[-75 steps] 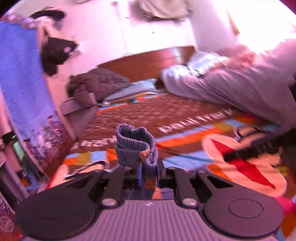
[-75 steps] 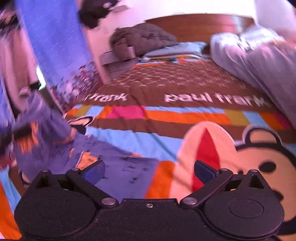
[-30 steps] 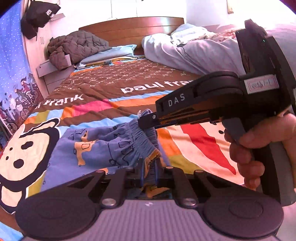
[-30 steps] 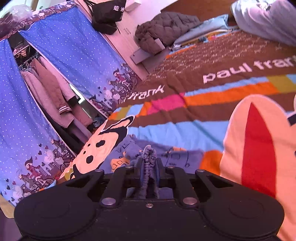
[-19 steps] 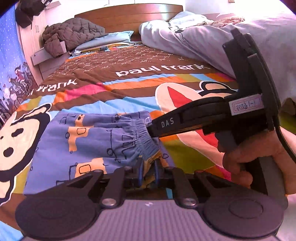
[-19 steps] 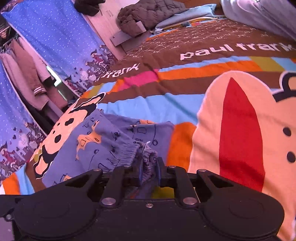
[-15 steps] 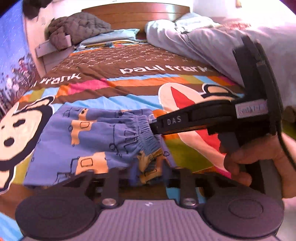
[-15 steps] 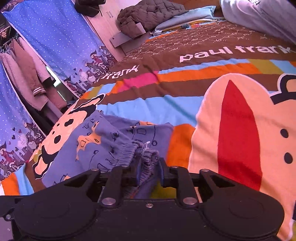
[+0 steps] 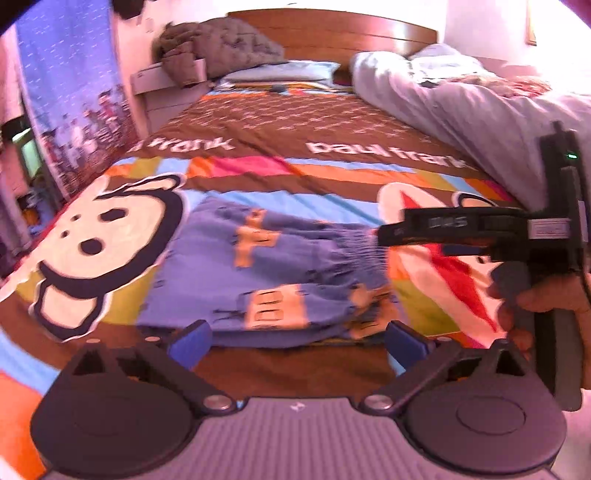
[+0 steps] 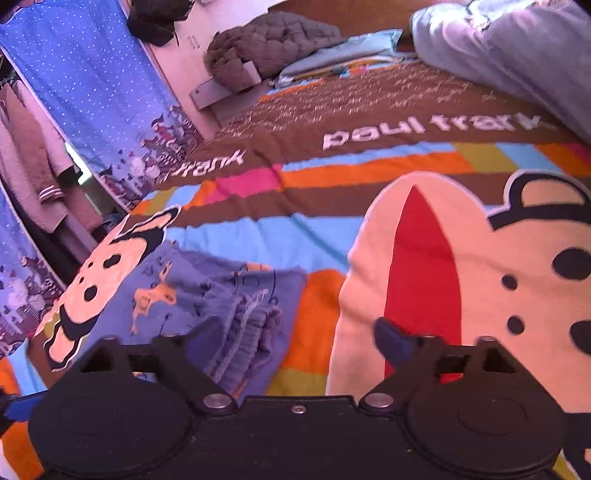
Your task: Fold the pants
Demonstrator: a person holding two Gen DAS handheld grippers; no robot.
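Note:
The blue children's pants (image 9: 280, 273) with orange prints lie flat on the colourful bedspread (image 9: 258, 173), waistband to the right. My left gripper (image 9: 295, 338) is open and empty, just short of the pants' near edge. My right gripper (image 10: 295, 341) is open; the bunched waistband (image 10: 251, 328) lies loose between its fingers. In the left wrist view the right gripper (image 9: 391, 234) reaches in from the right, its tip at the waistband, held by a hand (image 9: 546, 295).
A grey duvet (image 9: 461, 99) is heaped along the right side of the bed. A brown quilted jacket (image 9: 218, 44) lies by the wooden headboard (image 9: 332, 26). A blue patterned curtain (image 10: 96, 96) hangs at the left.
Both grippers have opened and let go of the waistband. The pants have been laid flat on the bed, and the left gripper has drawn back a little.

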